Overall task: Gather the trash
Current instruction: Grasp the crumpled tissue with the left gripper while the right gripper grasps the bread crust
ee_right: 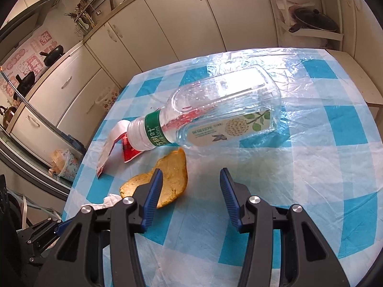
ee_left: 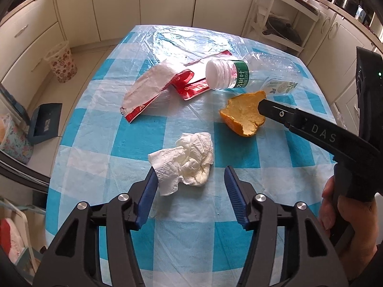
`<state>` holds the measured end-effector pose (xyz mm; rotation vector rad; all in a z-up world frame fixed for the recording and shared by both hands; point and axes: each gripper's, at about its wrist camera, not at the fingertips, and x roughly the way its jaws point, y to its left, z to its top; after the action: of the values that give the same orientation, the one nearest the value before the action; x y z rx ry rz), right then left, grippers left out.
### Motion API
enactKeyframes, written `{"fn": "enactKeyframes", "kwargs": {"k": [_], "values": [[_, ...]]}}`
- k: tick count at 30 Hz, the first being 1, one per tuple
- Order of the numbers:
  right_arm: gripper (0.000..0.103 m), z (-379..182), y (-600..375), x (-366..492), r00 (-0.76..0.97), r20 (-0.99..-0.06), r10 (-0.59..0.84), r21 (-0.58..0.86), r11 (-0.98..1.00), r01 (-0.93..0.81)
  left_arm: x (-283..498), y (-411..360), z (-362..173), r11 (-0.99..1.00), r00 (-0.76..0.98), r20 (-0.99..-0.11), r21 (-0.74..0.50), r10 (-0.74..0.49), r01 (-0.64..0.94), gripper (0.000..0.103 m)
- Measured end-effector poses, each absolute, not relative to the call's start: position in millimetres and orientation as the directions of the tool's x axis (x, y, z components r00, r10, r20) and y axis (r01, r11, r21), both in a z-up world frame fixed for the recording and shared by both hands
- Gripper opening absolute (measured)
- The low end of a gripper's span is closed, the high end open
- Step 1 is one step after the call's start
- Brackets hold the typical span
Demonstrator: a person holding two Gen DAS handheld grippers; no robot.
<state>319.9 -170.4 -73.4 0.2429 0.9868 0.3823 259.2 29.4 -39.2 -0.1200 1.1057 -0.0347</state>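
A crumpled white tissue [ee_left: 186, 165] lies on the blue-and-white checked table [ee_left: 115, 131], just ahead of my left gripper [ee_left: 191, 186]. That gripper is open, and the tissue's edge rests against its left pad only. My right gripper [ee_right: 190, 184] is open too, low over the cloth, with an orange peel [ee_right: 172, 174] partly behind its left finger [ee_right: 153, 191]. In the left wrist view its black finger [ee_left: 270, 110] reaches the orange peel [ee_left: 244, 114]. An empty clear bottle [ee_right: 215, 110] lies on its side beyond, next to a red-and-white wrapper [ee_left: 153, 88].
A floral waste bin [ee_left: 63, 63] stands on the floor left of the table. Cream cabinets [ee_right: 167, 24] run around the room, and a white shelf rack with a pan [ee_right: 313, 21] stands at the far right. A person's hand [ee_left: 335, 215] holds the right gripper's handle.
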Motion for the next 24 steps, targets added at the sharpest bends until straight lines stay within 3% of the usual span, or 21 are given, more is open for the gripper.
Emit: {"fn": "enactKeyframes", "kwargs": {"k": [3,6,8,11,24], "values": [[0.048,-74.2,-166.6,321.7,0.484,-0.762,0.429,0.371,0.903,-0.216,264.2,31.6,-40.5,0.993,0.445,-0.892,-0.111,-0.081,-0.042,0.053],[0.039,-74.9,-160.0,324.6,0.469,-0.764,0.442,0.371,0.897,-0.241,268.6,31.9,-42.2,0.993,0.435,-0.897,-0.111,-0.082,-0.042,0.034],[0.023,-75.2,-157.4,325.0,0.457,-0.766,0.451,0.372,0.892,-0.256,270.1,30.6,-45.0,0.993,0.423,-0.901,-0.117,-0.092,-0.033,0.013],[0.009,-71.8,-156.1,320.9,0.450,-0.767,0.457,0.365,0.888,-0.279,269.5,26.2,-44.0,0.994,0.427,-0.899,-0.111,-0.094,-0.015,0.008],[0.008,-38.4,-191.8,282.2,0.498,-0.754,0.428,0.310,0.901,-0.303,247.9,1.2,-20.6,0.991,0.485,-0.864,-0.127,-0.136,0.052,0.007]]}}
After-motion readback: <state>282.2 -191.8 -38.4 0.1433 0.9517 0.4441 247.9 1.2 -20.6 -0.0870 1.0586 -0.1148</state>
